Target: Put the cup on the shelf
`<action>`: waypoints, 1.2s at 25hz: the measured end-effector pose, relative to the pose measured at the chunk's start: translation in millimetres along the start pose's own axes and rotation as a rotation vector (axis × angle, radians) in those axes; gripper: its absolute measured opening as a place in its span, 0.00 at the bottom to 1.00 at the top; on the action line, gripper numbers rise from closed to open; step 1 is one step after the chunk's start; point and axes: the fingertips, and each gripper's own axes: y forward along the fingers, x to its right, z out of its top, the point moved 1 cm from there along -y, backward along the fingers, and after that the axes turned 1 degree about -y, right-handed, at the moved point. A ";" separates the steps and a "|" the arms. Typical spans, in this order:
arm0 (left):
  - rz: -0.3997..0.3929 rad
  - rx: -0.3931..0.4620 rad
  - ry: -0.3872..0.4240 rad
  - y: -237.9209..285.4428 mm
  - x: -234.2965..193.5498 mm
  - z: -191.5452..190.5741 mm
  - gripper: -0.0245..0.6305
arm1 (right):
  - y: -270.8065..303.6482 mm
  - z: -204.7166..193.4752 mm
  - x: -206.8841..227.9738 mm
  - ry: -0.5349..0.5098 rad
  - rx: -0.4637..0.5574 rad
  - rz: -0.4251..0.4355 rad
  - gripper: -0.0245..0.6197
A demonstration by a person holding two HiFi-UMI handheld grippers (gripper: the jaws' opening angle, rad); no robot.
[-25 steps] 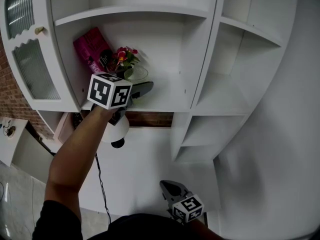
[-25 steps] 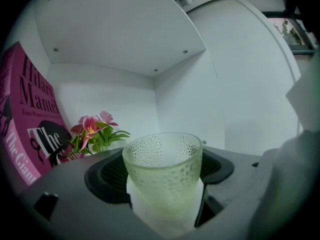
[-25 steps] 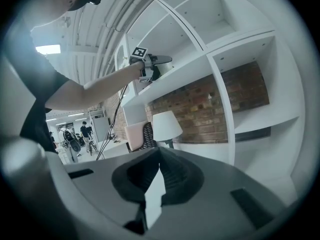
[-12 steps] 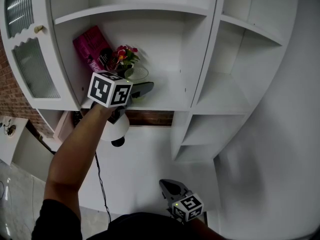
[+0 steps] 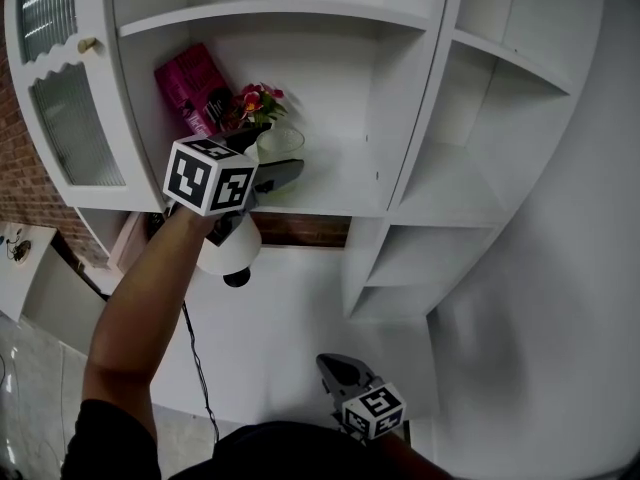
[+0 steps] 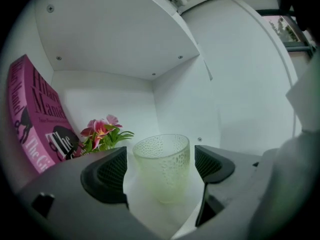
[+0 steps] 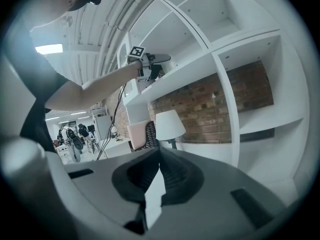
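A clear textured glass cup [image 5: 280, 143] stands upright on the white shelf [image 5: 340, 183], just right of the flowers. My left gripper [image 5: 268, 158] is held up at the shelf's front edge. In the left gripper view the cup [image 6: 161, 154] sits between the two jaws of that gripper [image 6: 160, 169], with a gap showing on each side, so it is open. My right gripper [image 5: 345, 373] hangs low near my body, and in its own view this gripper [image 7: 157, 169] has its jaws closed together on nothing.
A pink book [image 5: 195, 88] leans at the shelf's back left, with red and pink flowers [image 5: 255, 103] beside it. A glass cabinet door [image 5: 70, 118] stands at the left. A white lamp [image 5: 228, 253] sits below the shelf. More shelf compartments [image 5: 440, 188] lie to the right.
My left gripper has drawn back a little from the cup, which stays standing on the shelf. The right gripper has hardly moved.
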 end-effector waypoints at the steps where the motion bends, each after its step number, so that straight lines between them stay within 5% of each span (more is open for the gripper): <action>1: 0.000 0.001 0.000 -4.0 0.5 -0.6 0.66 | 0.7 0.0 -2.2 0.001 -0.002 0.004 0.05; 19: -0.005 0.071 -0.043 -85.7 23.3 -41.7 0.64 | 8.8 -4.3 -49.8 -0.016 -0.024 0.008 0.05; 21: 0.002 0.077 -0.043 -93.9 27.0 -52.8 0.47 | 10.4 -6.0 -55.3 -0.019 -0.029 0.010 0.05; 30: 0.069 0.095 -0.058 -131.9 41.0 -92.4 0.13 | 18.0 -9.6 -75.2 -0.029 -0.043 0.010 0.05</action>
